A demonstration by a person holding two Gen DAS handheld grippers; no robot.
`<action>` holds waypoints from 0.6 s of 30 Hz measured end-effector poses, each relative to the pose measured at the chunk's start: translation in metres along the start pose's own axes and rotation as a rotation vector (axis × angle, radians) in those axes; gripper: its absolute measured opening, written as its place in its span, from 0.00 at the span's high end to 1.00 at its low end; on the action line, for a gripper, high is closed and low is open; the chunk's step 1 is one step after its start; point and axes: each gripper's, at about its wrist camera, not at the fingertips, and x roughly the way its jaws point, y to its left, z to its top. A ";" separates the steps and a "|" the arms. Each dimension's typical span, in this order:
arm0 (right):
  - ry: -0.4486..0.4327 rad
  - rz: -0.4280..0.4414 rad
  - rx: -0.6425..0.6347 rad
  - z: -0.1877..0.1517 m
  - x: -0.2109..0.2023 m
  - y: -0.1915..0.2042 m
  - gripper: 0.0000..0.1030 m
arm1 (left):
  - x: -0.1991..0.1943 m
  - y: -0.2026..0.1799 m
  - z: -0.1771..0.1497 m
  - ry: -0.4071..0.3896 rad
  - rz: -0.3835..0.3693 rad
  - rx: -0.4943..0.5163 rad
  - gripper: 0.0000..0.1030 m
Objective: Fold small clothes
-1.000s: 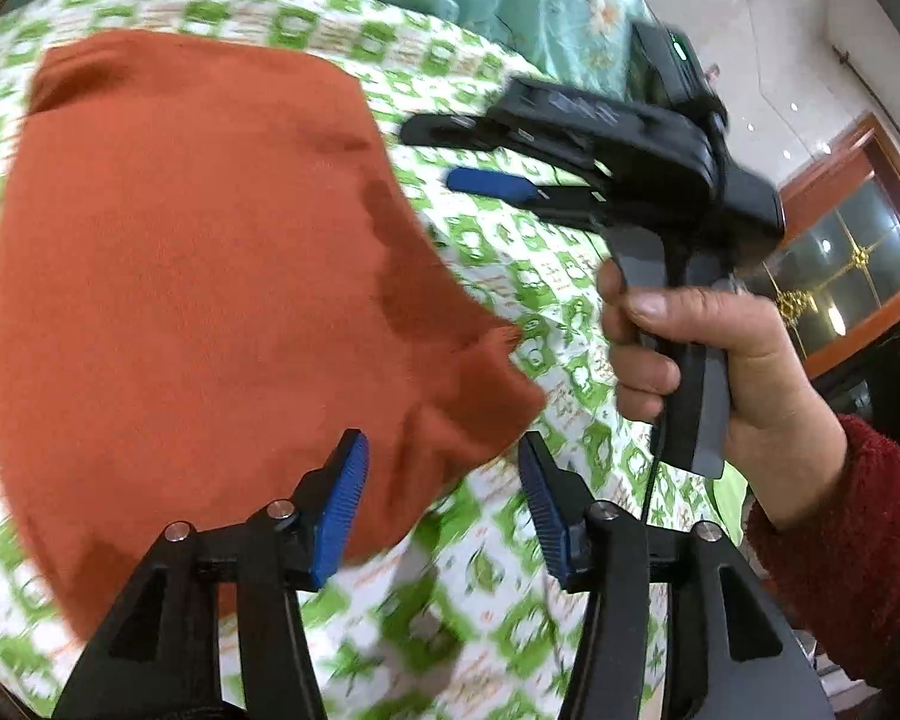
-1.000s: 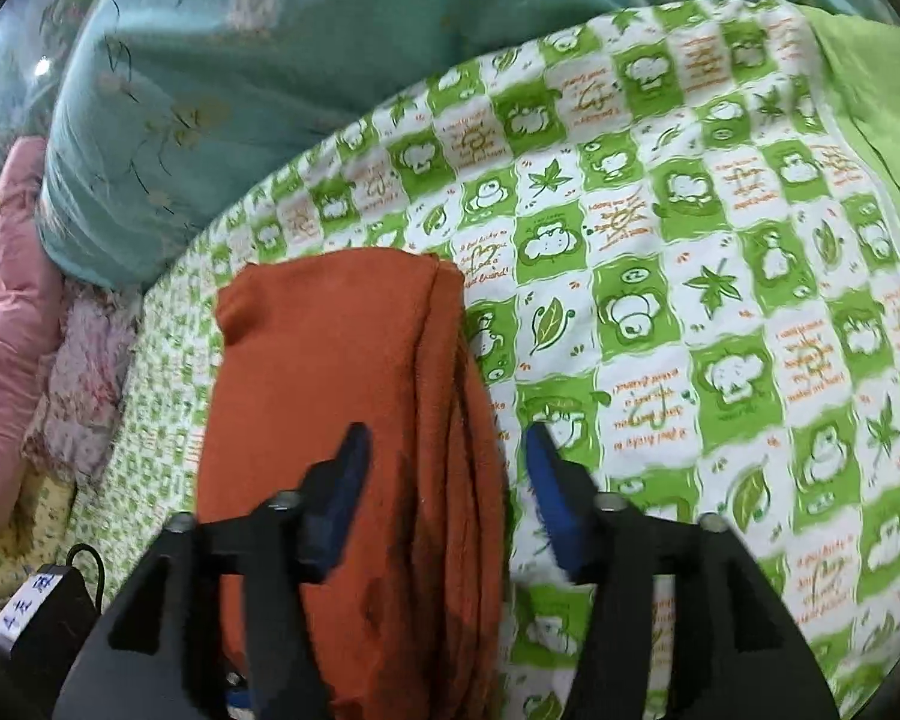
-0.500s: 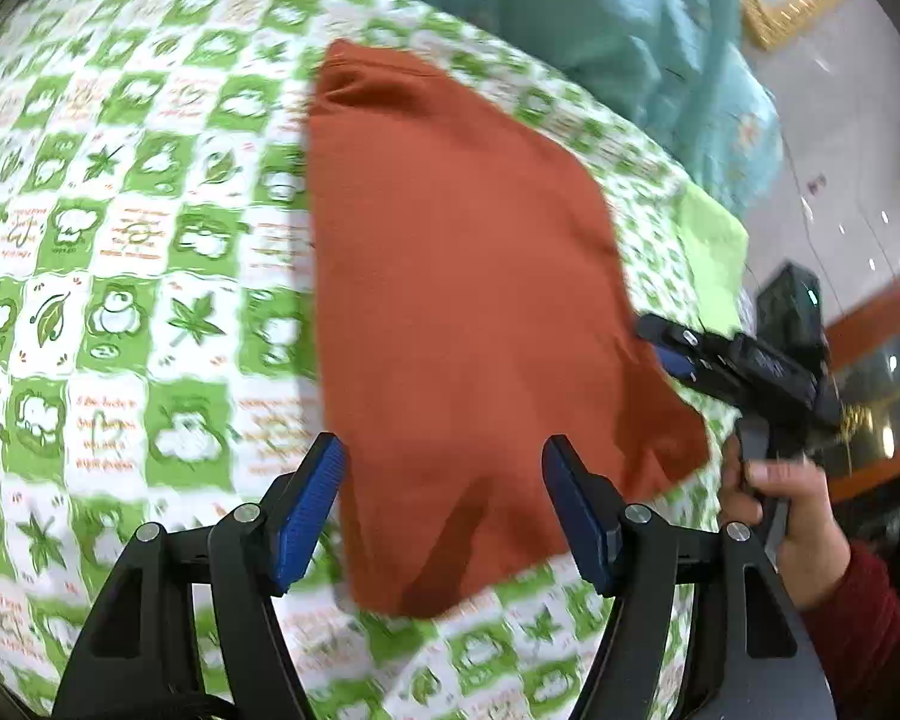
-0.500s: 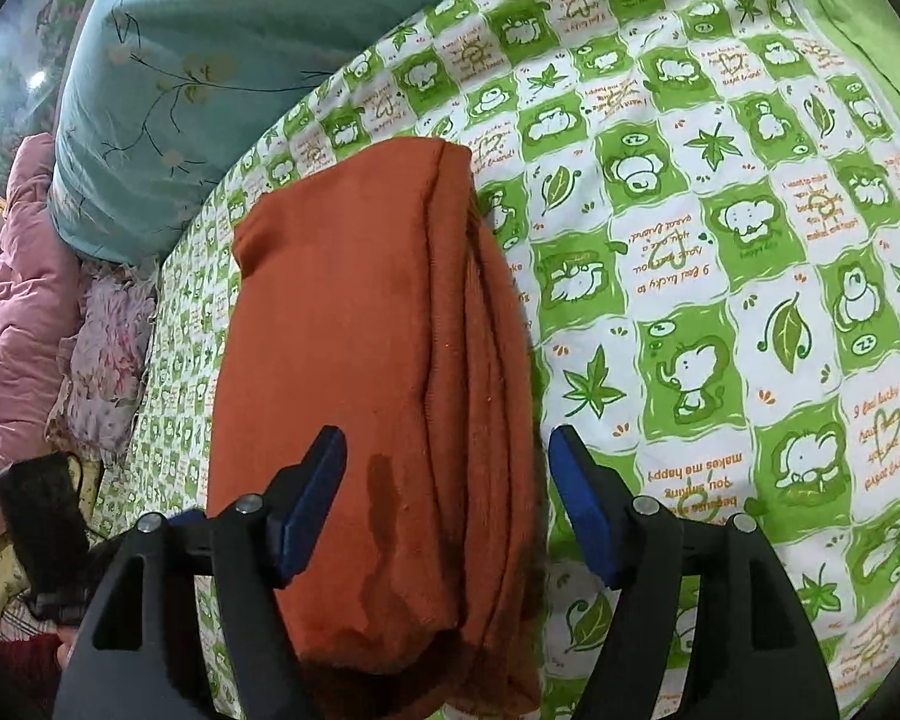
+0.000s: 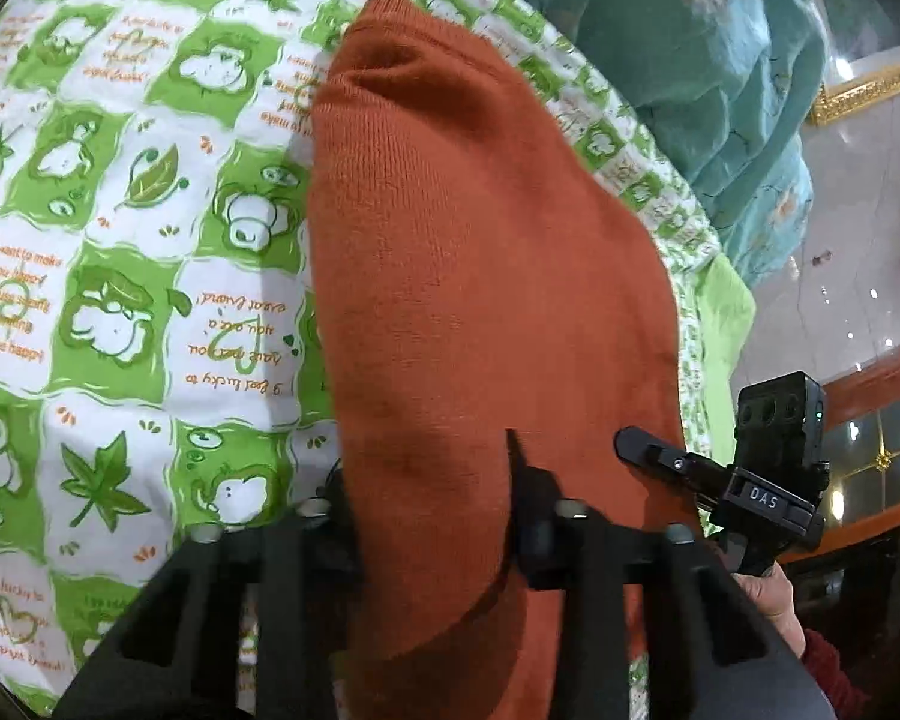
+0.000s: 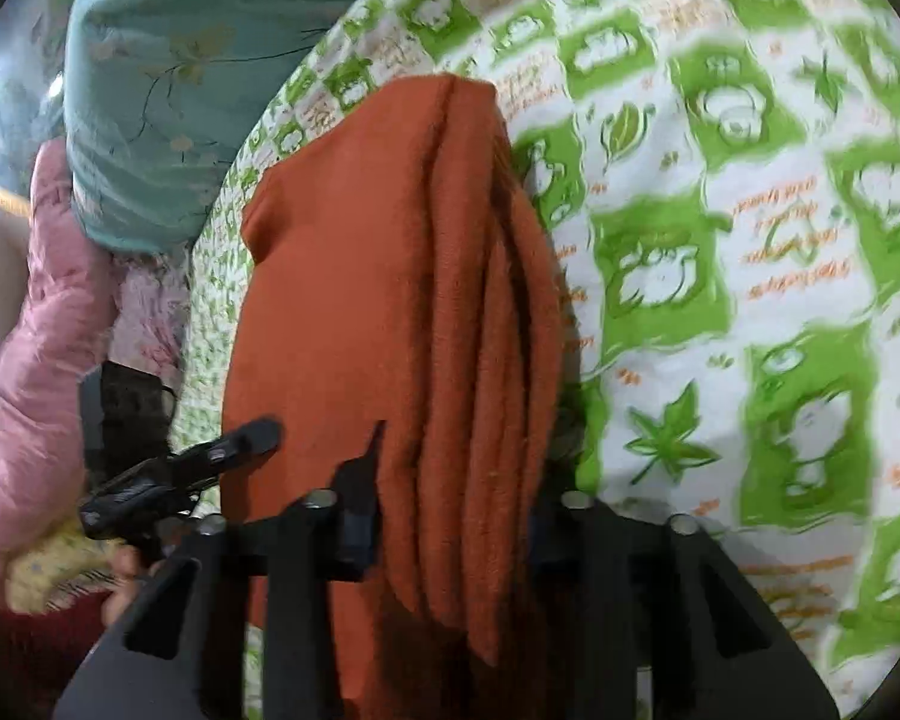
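Observation:
A folded rust-orange knit garment (image 5: 480, 276) lies on a green-and-white printed bedsheet (image 5: 120, 252). My left gripper (image 5: 432, 516) straddles its near left edge, jaws wide apart, with cloth between and over the fingers. My right gripper (image 6: 450, 498) straddles the garment's (image 6: 390, 276) stacked fold layers at the near right edge, jaws also apart. Each gripper shows in the other's view: the right gripper (image 5: 648, 450) at lower right, the left gripper (image 6: 234, 450) at lower left. Whether either is pinching the cloth is hidden.
A teal floral quilt (image 6: 168, 90) is bunched behind the garment. Pink clothing (image 6: 48, 324) lies at the far left. The bed's edge with lime trim (image 5: 726, 312) drops to a shiny tiled floor (image 5: 858, 252) and wooden furniture (image 5: 870, 396).
Both grippers have moved forward and down onto the garment's near edge; the cloth now lies between and over their fingers, where before they hovered above it.

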 end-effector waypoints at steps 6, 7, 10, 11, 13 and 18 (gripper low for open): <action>-0.005 0.067 -0.067 -0.019 -0.002 0.050 0.76 | -0.077 -0.013 -0.024 -0.118 0.010 0.084 0.76; 0.004 0.084 -0.087 -0.025 0.003 0.062 0.76 | -0.097 -0.009 -0.031 -0.140 0.019 0.088 0.76; 0.041 0.156 -0.141 -0.045 0.028 0.100 0.76 | -0.140 0.018 -0.044 -0.178 0.051 0.057 0.76; 0.057 0.173 -0.156 -0.051 0.039 0.110 0.76 | -0.149 0.028 -0.046 -0.184 0.060 0.046 0.76; 0.051 0.280 -0.171 -0.061 0.062 0.129 0.76 | -0.169 0.052 -0.054 -0.195 0.104 0.014 0.77; 0.145 0.287 -0.268 -0.085 0.116 0.182 0.76 | -0.203 0.098 -0.075 -0.231 0.169 -0.068 0.76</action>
